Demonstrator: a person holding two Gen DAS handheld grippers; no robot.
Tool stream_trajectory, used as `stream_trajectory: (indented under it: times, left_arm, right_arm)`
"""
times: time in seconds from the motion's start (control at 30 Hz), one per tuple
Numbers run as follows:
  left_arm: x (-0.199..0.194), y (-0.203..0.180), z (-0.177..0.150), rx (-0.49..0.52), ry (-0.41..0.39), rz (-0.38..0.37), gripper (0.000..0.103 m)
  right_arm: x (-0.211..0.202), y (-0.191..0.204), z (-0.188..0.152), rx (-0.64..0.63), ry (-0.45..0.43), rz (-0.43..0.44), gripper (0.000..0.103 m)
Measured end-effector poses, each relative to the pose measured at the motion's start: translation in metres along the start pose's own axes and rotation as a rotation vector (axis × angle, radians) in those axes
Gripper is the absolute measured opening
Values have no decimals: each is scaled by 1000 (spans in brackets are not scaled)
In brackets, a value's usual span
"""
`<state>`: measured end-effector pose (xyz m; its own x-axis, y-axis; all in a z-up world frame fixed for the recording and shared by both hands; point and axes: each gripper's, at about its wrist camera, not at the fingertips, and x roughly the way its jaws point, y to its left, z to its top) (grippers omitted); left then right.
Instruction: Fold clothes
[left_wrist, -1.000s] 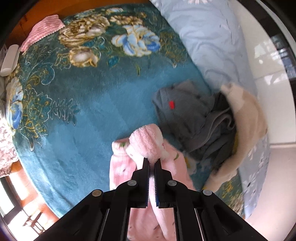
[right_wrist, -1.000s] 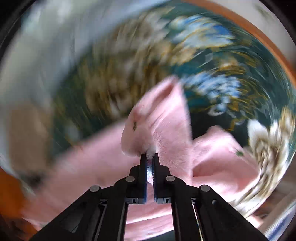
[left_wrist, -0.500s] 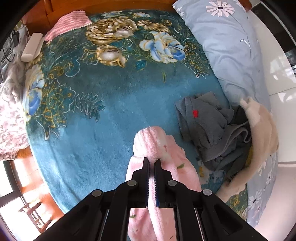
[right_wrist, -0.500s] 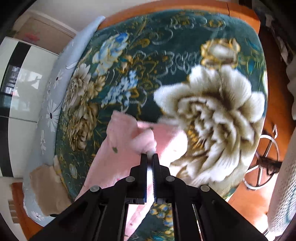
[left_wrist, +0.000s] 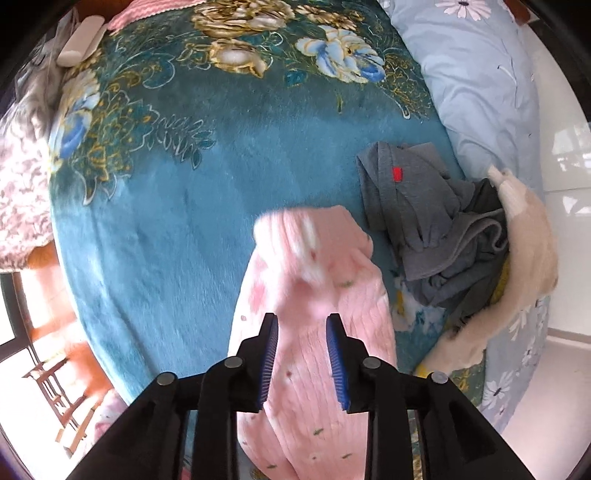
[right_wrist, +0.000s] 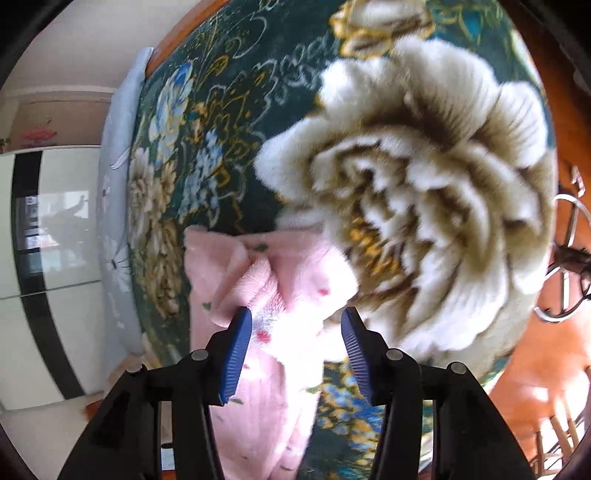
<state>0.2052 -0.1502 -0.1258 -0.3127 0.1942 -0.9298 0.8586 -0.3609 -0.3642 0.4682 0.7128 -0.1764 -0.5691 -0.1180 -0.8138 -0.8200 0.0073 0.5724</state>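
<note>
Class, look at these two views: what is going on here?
A person is folding clothes on a bed with a flowered blanket. Both the left hand-held gripper and the right hand-held gripper have just been opening, letting go of a pink fleece garment, which lies beneath them. A grey garment waits beside it.

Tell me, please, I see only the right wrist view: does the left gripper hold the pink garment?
Observer: No. The left gripper is open. Its jaws have just been opening, and the pink garment shows between them, not pinched.
Operator: Are other clothes waiting on the bed?
Observer: Yes. A grey heap lies on the blanket, just right of the pink garment in the left wrist view.
Operator: Is anything beside that heap?
Observer: A beige garment lies against its far side, at the edge of the bed.
</note>
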Motion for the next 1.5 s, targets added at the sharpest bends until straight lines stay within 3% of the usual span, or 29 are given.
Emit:
stream_trajectory:
  times: [0.13, 0.2, 0.37, 0.43, 0.47, 0.53, 0.57, 0.6, 0.73, 0.93, 1.03, 1.1, 1.2, 1.27, 1.43, 1.5]
  left_arm:
    - [-5, -3, -11, -8, 12, -9, 37]
    - [-5, -12, -16, 19, 21, -11, 37]
    - [5, -48, -35, 101, 63, -42, 37]
    - [8, -65, -43, 148, 81, -51, 37]
    - [10, -72, -47, 165, 91, -59, 37]
    - [12, -86, -56, 197, 112, -77, 37]
    - [12, -91, -61, 209, 122, -86, 37]
    - [13, -95, -64, 219, 130, -93, 37]
    - [13, -108, -74, 246, 149, -113, 37]
    - [7, -107, -72, 250, 155, -145, 37]
    - [8, -95, -71, 240, 162, -145, 37]
    - [12, -80, -70, 212, 171, -125, 37]
    - [16, -53, -66, 160, 179, -96, 37]
    - [16, -39, -64, 136, 177, -82, 37]
    - [16, 0, -48, 52, 167, -81, 39]
    - [18, 15, -41, 13, 169, -94, 41]
  right_arm:
    - [-5, 0, -11, -20, 12, 59, 56]
    - [-6, 0, -16, -39, 14, 65, 69]
    - [12, -7, -1, -36, -14, -22, 70]
    - [19, -14, 7, 25, -35, 3, 70]
    - [25, -17, 10, 56, -36, 16, 68]
    - [32, -15, 12, 76, -46, 9, 51]
    - [33, -13, 10, 93, -51, 18, 33]
    - [33, -11, 9, 113, -56, 29, 25]
    - [26, 16, 15, 91, -66, 49, 16]
    - [-39, 141, 39, -275, -141, 213, 13]
    - [-54, 153, 64, -329, -224, 138, 13]
    - [-33, 141, 83, -323, -209, -18, 13]
    - [12, 123, 97, -267, -107, -159, 13]
    - [25, 125, 94, -297, -94, -253, 14]
    - [12, 149, 90, -377, -126, -314, 28]
    - [-6, 159, 84, -391, -174, -344, 29]
